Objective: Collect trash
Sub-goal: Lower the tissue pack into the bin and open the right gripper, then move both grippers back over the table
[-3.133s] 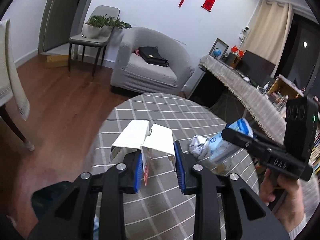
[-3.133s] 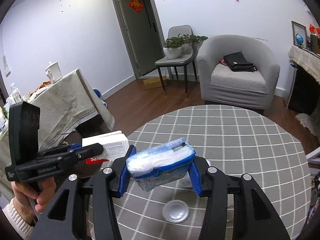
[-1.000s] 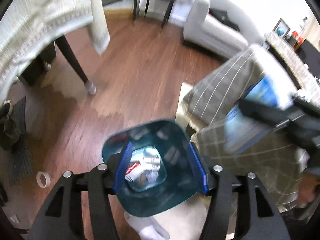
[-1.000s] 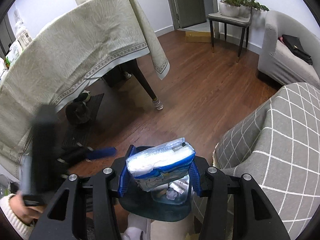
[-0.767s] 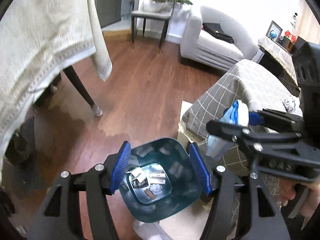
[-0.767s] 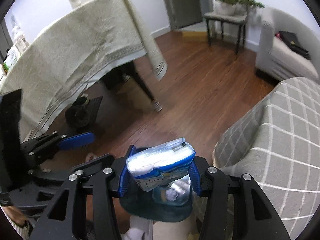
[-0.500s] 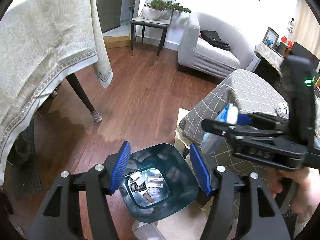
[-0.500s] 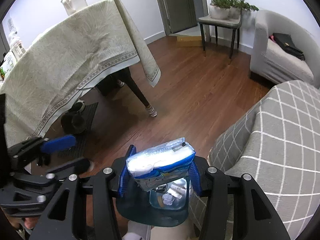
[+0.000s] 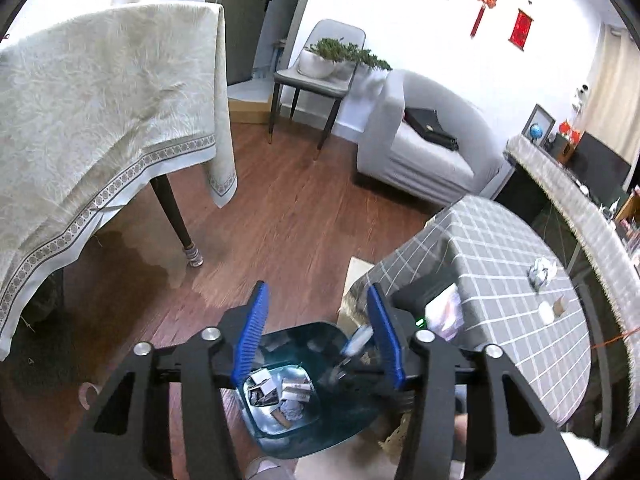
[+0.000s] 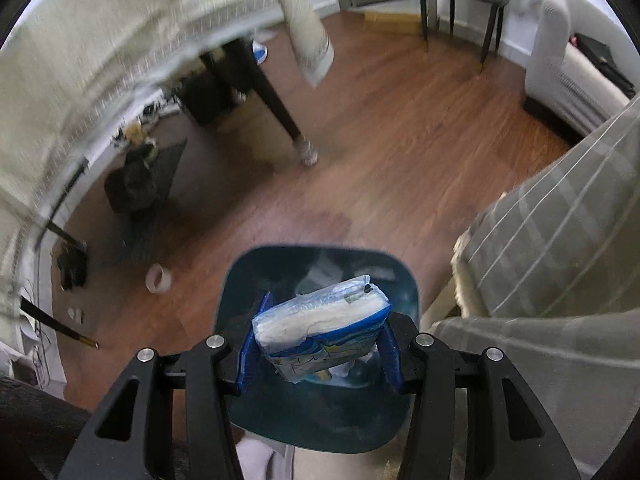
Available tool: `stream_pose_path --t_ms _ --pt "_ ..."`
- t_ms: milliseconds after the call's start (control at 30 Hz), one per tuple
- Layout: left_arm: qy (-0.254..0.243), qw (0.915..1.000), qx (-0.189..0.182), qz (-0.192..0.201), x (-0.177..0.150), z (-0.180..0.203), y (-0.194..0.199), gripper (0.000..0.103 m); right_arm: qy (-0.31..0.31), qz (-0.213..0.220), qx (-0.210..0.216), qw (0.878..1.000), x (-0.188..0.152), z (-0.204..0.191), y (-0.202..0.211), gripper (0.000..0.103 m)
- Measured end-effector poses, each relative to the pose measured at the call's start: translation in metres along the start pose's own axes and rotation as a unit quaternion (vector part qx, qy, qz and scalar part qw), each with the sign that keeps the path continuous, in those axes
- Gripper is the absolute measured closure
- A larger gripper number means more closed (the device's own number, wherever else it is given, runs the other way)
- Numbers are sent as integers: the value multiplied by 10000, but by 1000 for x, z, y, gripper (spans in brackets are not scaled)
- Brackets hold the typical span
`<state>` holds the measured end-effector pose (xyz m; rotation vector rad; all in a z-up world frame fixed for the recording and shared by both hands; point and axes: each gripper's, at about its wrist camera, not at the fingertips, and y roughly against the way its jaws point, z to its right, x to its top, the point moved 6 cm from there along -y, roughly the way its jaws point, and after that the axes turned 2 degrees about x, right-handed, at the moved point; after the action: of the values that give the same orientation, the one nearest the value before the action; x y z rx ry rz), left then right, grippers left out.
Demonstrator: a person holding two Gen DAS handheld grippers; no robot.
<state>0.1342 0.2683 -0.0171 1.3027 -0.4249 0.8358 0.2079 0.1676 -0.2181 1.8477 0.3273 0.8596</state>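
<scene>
While my right gripper [image 10: 320, 354] pinches the tissue pack [image 10: 322, 338] just over the bin [image 10: 320, 420], my left gripper [image 9: 320, 336] is closing on nothing above that bin [image 9: 304, 432]. Scraps [image 9: 280, 392] lie on its floor. Farther right, a crumpled wad [image 9: 542, 271] sits on the checked table [image 9: 500, 256], near its far edge.

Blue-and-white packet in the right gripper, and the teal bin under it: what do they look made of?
The packet looks like thin glossy plastic film: it crinkles, catches light, and a white wad shows through its clear top, probably tissues. The teal bin seems to be moulded hard plastic, smooth and semi-glossy, with rounded corners and pale reflections on its inner wall.
</scene>
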Motion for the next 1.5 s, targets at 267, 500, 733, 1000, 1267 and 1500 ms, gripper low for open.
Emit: stream_pose_path --t_ms 267,500,733,1000,1267,1500 --pt "-234 9997 -69 68 2 16 4 75 252 -517 -197 9982 -24 -4 -45 50" --pt "-253 9995 -111 120 5 20 6 75 338 -660 -221 9970 -36 -2 -46 30" --pt "-224 9995 -27 226 10 22 10 75 522 49 24 9986 -12 -16 14 30" --pt "-195 9990 -101 394 20 36 16 75 756 961 -35 9925 9 -21 104 43" --pt "-106 9977 -261 616 30 66 18 59 582 1657 -479 9833 7 18 184 43" --pt "-281 9961 -419 726 30 116 12 39 86 2049 -956 9741 -15 82 236 36"
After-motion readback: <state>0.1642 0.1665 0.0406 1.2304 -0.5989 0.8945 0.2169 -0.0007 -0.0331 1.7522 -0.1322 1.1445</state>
